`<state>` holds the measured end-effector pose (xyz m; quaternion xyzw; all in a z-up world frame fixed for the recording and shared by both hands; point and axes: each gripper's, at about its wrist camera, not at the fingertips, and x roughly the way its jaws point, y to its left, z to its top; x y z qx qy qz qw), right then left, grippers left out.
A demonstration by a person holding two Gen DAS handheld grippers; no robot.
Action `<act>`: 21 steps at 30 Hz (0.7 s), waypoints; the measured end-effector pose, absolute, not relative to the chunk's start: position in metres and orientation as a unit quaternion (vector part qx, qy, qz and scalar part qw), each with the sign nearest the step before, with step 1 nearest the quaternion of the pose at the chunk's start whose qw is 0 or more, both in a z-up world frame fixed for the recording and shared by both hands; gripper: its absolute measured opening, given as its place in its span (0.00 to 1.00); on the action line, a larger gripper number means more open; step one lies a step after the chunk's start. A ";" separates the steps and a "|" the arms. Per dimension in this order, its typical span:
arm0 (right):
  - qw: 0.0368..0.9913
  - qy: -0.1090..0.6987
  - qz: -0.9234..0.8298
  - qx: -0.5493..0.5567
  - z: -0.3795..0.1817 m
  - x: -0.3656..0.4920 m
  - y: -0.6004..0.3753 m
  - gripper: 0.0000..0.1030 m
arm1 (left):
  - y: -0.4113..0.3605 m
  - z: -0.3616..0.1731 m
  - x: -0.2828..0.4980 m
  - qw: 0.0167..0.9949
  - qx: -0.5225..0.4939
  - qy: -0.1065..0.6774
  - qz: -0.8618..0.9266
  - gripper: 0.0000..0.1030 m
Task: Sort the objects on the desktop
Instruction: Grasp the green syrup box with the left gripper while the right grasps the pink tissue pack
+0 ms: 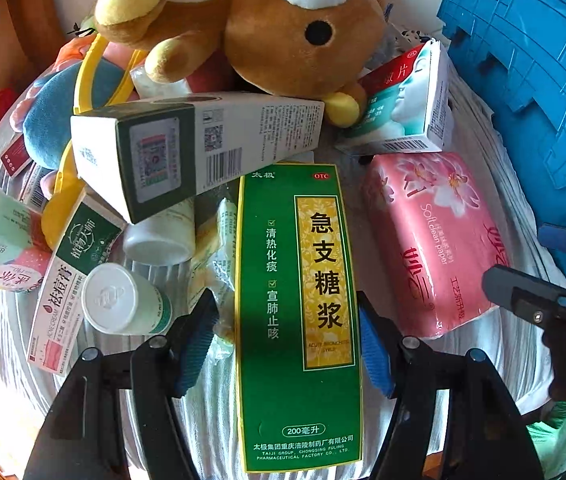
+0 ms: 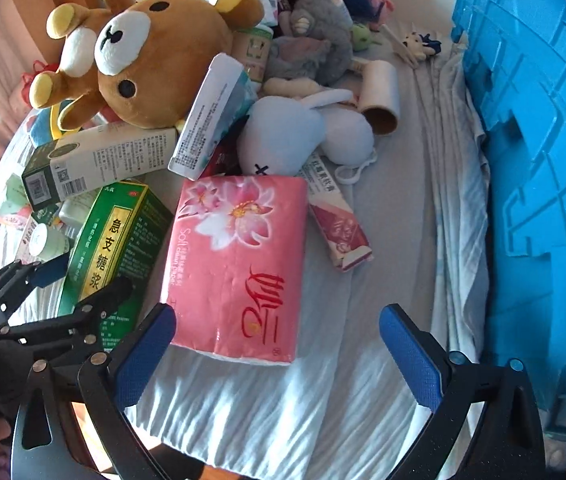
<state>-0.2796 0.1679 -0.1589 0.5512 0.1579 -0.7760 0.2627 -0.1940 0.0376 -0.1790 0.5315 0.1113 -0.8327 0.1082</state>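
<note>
Left gripper (image 1: 287, 344) straddles the green box (image 1: 299, 320) at lower centre, pads not touching; right gripper (image 2: 279, 344) gapes wide over the pink tissue pack (image 2: 239, 264).

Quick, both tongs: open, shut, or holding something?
Left tongs: straddling the tall green syrup carton; grip cannot be told.
Right tongs: open, empty.

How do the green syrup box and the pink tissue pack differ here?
The green syrup box is a rigid carton; the pink tissue pack is soft and plastic-wrapped. The box lies between the left gripper fingers; the pack lies ahead of the open right gripper, untouched. The box is narrower. Both lie flat on the white cloth.
</note>
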 end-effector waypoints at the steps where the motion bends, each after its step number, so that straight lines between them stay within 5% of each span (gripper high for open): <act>1: 0.262 0.161 -0.773 0.555 -0.162 -0.281 0.163 1.00 | 0.038 -0.179 -0.195 0.109 0.531 0.110 -0.833 0.63; 16: 0.240 0.166 -0.750 0.593 -0.197 -0.296 0.128 0.99 | 0.048 -0.180 -0.194 0.099 0.527 0.078 -0.840 0.59; 18: 0.244 0.157 -0.753 0.591 -0.192 -0.294 0.132 0.82 | 0.049 -0.178 -0.192 0.096 0.525 0.078 -0.842 0.57; 21: 0.247 0.160 -0.754 0.587 -0.184 -0.290 0.136 0.80 | 0.052 -0.172 -0.187 0.086 0.524 0.084 -0.843 0.56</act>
